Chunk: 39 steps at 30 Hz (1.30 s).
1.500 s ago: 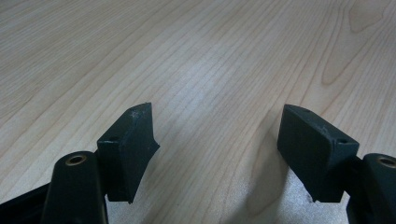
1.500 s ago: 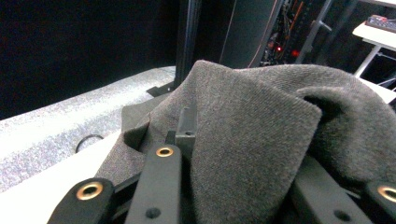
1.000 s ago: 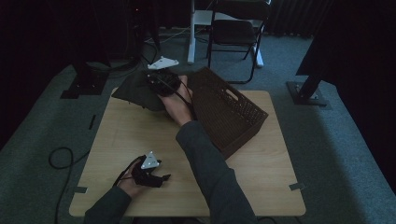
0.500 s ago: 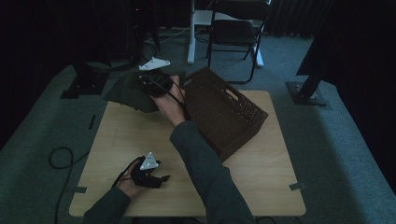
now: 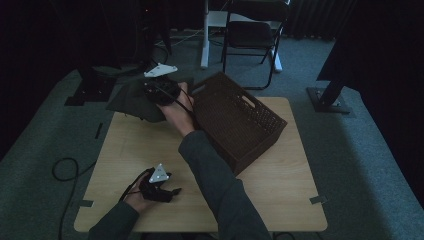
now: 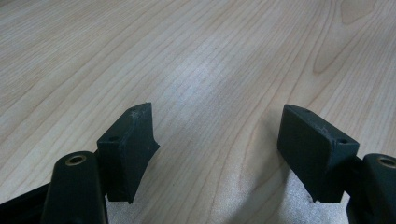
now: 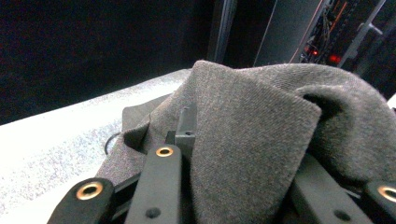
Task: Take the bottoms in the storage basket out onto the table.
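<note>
Pale wood grain runs across the table [image 5: 125, 150], which carries a dark woven basket [image 5: 240, 120] set at an angle on its far right part. Beside the basket, past the table's far left edge, a grey cloth [image 5: 132, 100] hangs bunched in the air, and the right gripper view shows its twill fabric [image 7: 261, 130] folded between the two jaws, so the right gripper [image 5: 160, 92] is clenched on the cloth. This looks like the lifting step, with the cloth raised clear of the tabletop. A sensible next move would be to carry it sideways over the basket's open top and let go only once it hangs inside the walls. Near the front edge, the left gripper [image 5: 157, 187] rests low over bare wood, its jaws spread apart and holding nothing [image 6: 217, 140].
</note>
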Each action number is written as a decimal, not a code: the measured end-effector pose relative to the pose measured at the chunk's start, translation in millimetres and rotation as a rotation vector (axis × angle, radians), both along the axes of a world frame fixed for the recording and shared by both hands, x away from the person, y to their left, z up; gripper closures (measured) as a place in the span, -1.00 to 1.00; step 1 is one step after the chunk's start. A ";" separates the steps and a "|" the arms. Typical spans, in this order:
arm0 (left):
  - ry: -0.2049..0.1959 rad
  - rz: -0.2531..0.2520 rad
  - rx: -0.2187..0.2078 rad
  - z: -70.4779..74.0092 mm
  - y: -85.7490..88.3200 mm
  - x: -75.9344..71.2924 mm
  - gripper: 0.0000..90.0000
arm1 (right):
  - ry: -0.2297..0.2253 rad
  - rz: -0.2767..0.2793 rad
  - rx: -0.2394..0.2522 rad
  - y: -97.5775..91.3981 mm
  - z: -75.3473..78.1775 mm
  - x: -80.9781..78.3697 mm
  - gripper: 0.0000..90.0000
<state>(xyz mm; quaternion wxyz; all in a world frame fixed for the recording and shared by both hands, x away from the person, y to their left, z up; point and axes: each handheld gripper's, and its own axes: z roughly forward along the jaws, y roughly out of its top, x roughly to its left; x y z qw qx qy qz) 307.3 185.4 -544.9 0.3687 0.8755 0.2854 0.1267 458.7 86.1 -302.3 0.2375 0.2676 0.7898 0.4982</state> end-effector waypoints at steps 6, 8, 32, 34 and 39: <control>0.000 0.004 -0.003 -0.3 0.5 -1.0 -0.38 | 0.007 0.013 -0.008 3.5 -5.6 1.0 0.60; 0.000 0.003 -0.004 -0.3 0.5 -1.0 -0.38 | 0.013 0.014 -0.005 4.0 -8.0 1.9 0.60; 0.001 0.002 -0.003 -0.2 0.6 -1.0 -0.38 | 0.044 0.034 -0.019 9.9 -30.5 1.9 0.60; 0.001 0.000 0.000 0.0 0.9 -1.0 -0.38 | 0.046 0.038 -0.019 11.6 -31.5 1.0 0.60; 0.001 0.000 -0.002 -0.1 1.8 -1.2 -0.39 | 0.045 0.055 -0.020 14.5 -34.4 -0.7 0.60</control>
